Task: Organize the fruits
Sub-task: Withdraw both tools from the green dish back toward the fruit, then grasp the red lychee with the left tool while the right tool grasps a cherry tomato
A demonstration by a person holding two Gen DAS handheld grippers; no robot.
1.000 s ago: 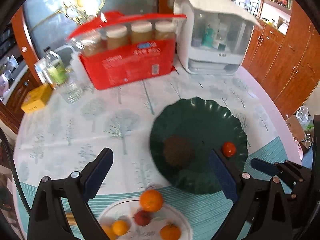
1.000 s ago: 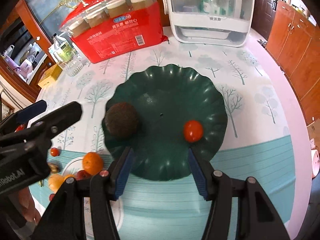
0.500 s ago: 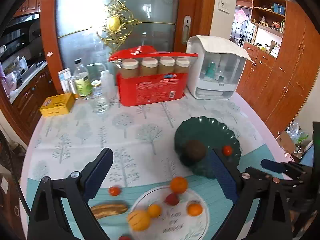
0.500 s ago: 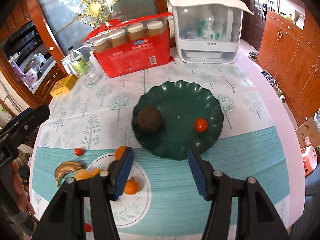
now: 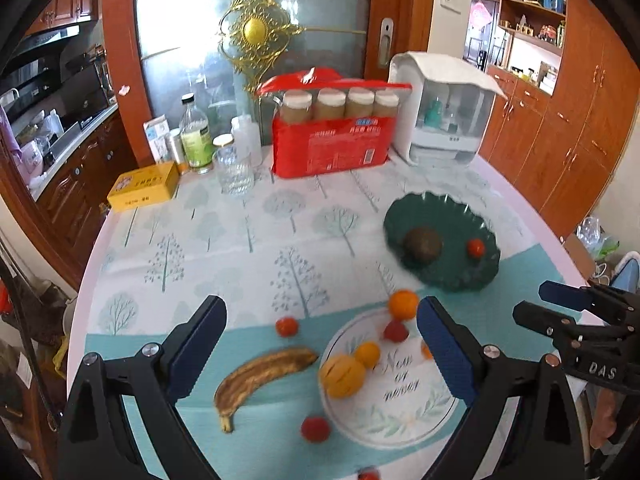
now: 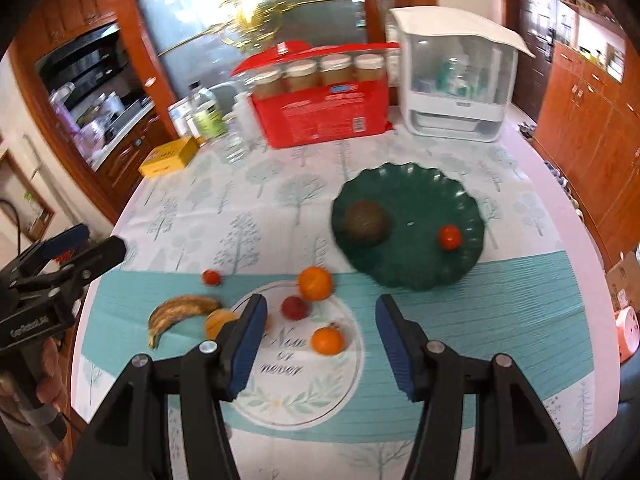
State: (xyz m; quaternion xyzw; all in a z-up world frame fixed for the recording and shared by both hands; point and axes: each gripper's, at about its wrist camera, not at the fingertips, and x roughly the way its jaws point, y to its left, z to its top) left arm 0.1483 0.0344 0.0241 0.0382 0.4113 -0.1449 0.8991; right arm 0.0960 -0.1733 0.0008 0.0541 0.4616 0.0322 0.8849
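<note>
Both claws empty, jaws apart: left claw [image 5: 320, 344], right claw [image 6: 320, 340] high over white plate [image 6: 348, 384] w/ oranges, prob. scanning; green plate [image 6: 404, 272] holds two already.

1. A banana [image 5: 262, 376] lies on the bench [image 5: 224, 232], left of the near plate [image 5: 404, 412].
2. The scalloped plate [image 5: 448, 216], behind and right, holds two fruits.
3. A box of jars [image 5: 332, 148] stands at the bench's far edge.
</note>
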